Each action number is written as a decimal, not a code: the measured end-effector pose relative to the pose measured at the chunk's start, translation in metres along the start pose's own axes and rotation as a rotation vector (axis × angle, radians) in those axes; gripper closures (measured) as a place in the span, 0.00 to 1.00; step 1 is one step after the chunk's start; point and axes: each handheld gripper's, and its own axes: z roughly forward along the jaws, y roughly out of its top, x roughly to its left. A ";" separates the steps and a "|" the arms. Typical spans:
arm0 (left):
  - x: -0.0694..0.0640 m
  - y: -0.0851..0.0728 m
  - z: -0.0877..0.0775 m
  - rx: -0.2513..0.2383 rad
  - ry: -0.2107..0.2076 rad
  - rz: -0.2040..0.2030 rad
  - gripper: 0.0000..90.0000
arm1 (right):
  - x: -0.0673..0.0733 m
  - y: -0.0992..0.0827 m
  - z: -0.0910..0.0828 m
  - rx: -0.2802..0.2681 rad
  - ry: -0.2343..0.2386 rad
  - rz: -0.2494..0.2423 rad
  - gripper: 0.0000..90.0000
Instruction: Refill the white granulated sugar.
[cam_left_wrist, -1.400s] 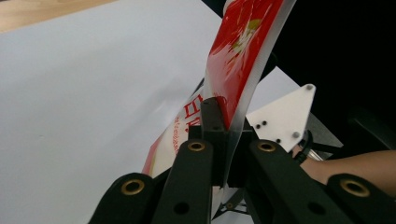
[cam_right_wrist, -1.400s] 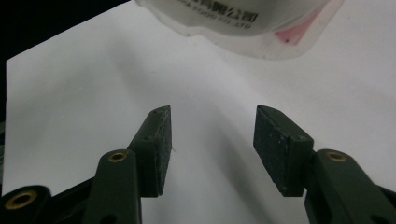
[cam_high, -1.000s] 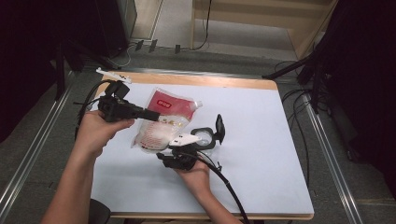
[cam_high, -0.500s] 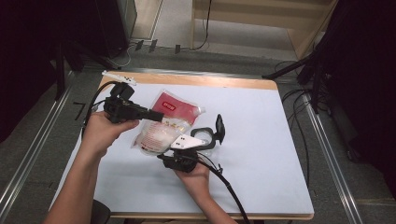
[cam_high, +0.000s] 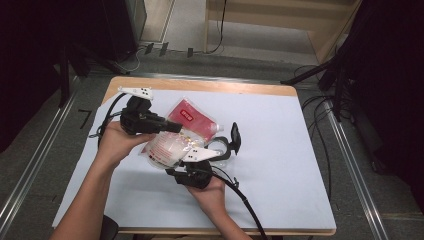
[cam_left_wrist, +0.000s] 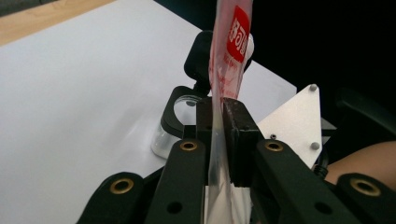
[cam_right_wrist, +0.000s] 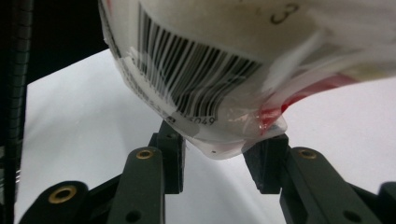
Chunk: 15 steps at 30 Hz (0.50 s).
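The left gripper (cam_left_wrist: 215, 135) pinches the thin edge of a clear plastic food pouch with red print (cam_high: 175, 137). The right gripper (cam_right_wrist: 212, 161) has just been closing, its half-open jaws flanking the pouch's barcoded corner without pressing it. The pouch hangs just above the white table (cam_high: 280, 150).

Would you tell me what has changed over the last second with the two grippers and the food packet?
The left gripper sank slightly, staying shut on the food packet. The right gripper's jaws have just been closing around the packet's barcode corner, their pads not pressing yet. The right hand and white table stayed put.
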 end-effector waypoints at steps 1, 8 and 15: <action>0.000 -0.001 0.001 0.001 -0.002 0.004 0.95 | 0.000 0.000 0.000 0.000 0.008 -0.003 0.70; 0.005 -0.007 0.011 -0.006 -0.063 0.016 0.95 | 0.002 0.002 -0.002 0.002 0.044 -0.001 0.71; 0.013 -0.009 0.014 0.026 -0.112 -0.081 0.99 | 0.001 0.000 -0.001 0.032 0.064 0.001 0.70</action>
